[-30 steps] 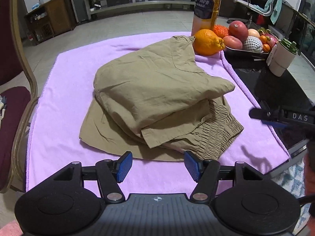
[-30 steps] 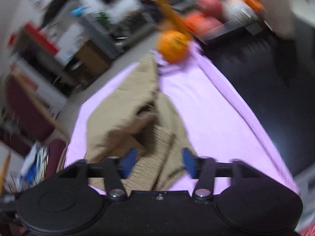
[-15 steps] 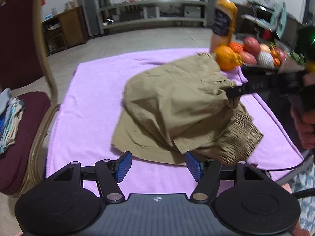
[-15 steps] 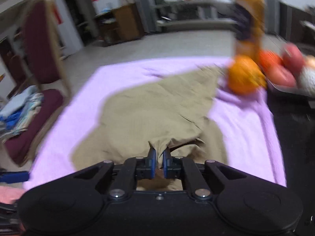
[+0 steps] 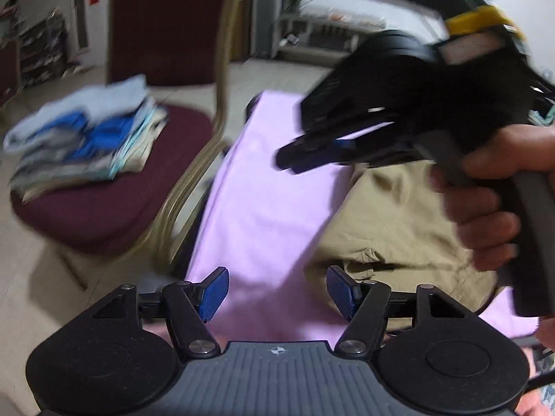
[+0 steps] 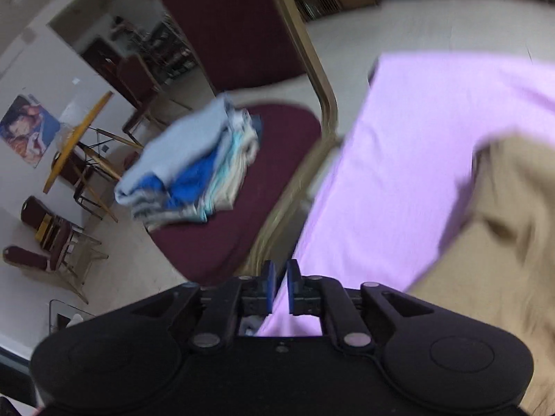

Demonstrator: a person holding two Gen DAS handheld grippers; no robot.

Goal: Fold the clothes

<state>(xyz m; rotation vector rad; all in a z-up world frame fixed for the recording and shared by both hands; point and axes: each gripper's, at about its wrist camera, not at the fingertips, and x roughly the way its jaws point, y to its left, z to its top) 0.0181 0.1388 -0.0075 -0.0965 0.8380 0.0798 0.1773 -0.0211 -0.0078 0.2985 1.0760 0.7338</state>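
Note:
The khaki garment [image 5: 399, 228] lies folded on the purple cloth [image 5: 270, 190], and in the right wrist view it is a blur at the right edge [image 6: 503, 242]. My left gripper [image 5: 277, 293] is open over the cloth's near left part, with the garment's corner just beyond its right pad and nothing between the pads. My right gripper [image 6: 280, 286] is shut with only a slit between the pads and no fabric in it. In the left wrist view a hand [image 5: 485, 201] holds that right gripper [image 5: 291, 159] above the garment's left edge, pointing left.
A maroon chair [image 5: 104, 208] with a brass frame stands against the table's left side. A stack of folded blue and white clothes [image 5: 83, 138] [image 6: 194, 166] rests on its seat. Behind it are tiled floor, more chairs and shelves.
Both views have swung left, off the fruit and bottle and onto the chair. The right gripper pinched a khaki fold half a second ago; now it is shut with no cloth, further left.

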